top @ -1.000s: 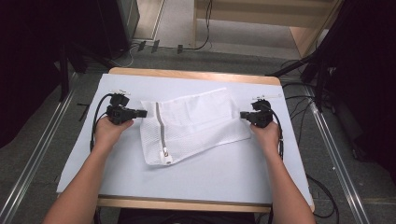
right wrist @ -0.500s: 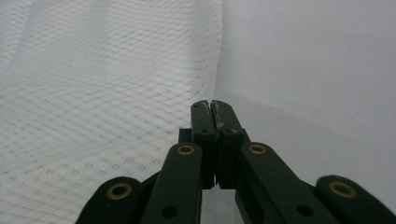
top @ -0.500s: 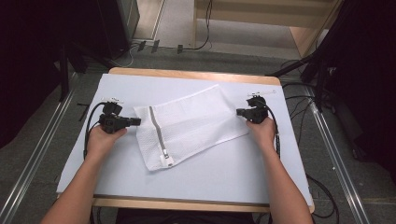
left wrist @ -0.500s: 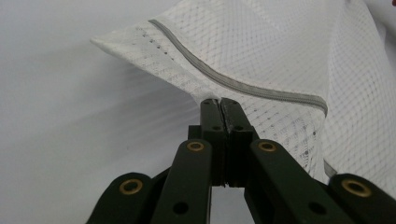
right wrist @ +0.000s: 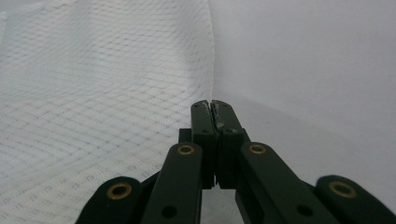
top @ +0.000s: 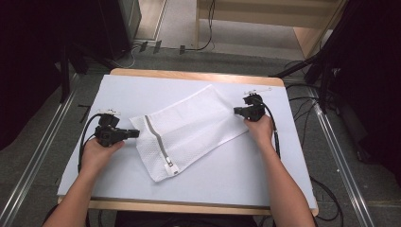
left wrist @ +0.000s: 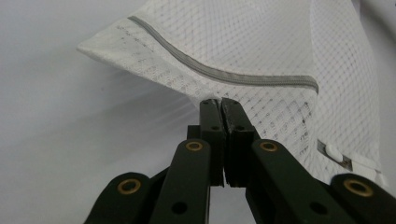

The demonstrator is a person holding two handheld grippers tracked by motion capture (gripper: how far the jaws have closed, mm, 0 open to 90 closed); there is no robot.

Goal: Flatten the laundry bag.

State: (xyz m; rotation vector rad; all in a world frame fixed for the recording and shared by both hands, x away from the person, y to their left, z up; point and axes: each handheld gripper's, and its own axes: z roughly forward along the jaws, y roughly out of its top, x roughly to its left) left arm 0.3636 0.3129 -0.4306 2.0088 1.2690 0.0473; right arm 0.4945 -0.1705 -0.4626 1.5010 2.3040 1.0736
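High view — mesh laundry bag (top: 189, 130) lies diagonal mid-tabletop (top: 283, 189); your left tool (top: 134, 134) is clenched on its zipper-end edge, right tool (top: 236, 111) clenched on the far edge. Risk — pulling unevenly could slip the thin mesh free.

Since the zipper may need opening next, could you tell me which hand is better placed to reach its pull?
Probably the left. The left tool grips the mesh bag beside the grey zipper, near the pull; the right tool pinches the far edge.
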